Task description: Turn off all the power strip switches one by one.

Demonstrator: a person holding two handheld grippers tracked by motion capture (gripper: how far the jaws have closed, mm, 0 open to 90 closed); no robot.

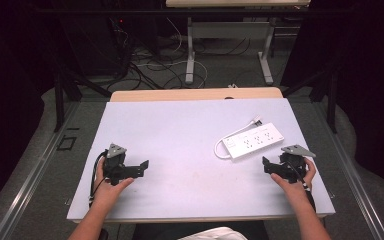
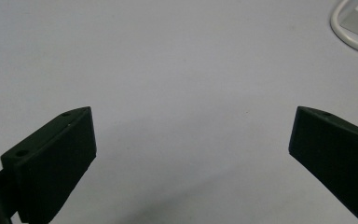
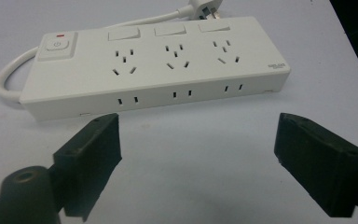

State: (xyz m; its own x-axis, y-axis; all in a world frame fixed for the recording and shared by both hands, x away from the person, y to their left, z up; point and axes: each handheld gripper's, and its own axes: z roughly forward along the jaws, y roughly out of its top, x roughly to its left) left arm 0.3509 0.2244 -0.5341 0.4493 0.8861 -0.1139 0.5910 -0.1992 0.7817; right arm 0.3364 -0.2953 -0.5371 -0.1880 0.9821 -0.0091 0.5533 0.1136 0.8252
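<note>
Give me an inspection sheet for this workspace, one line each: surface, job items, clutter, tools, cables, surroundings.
Surface: pale table top, faint smudges near the middle.
Job's things: white power strip lying flat, right of centre, with three socket groups and a main switch at one end.
Clutter: nothing seen.
Grippers: left tool open over bare table; right tool open, just short of the strip, not touching it.
Cables: strip's white cord loops around its end to the plug; dark cable trails from the left tool.
Surroundings: dark room, tangled floor wiring, second table's legs behind.
</note>
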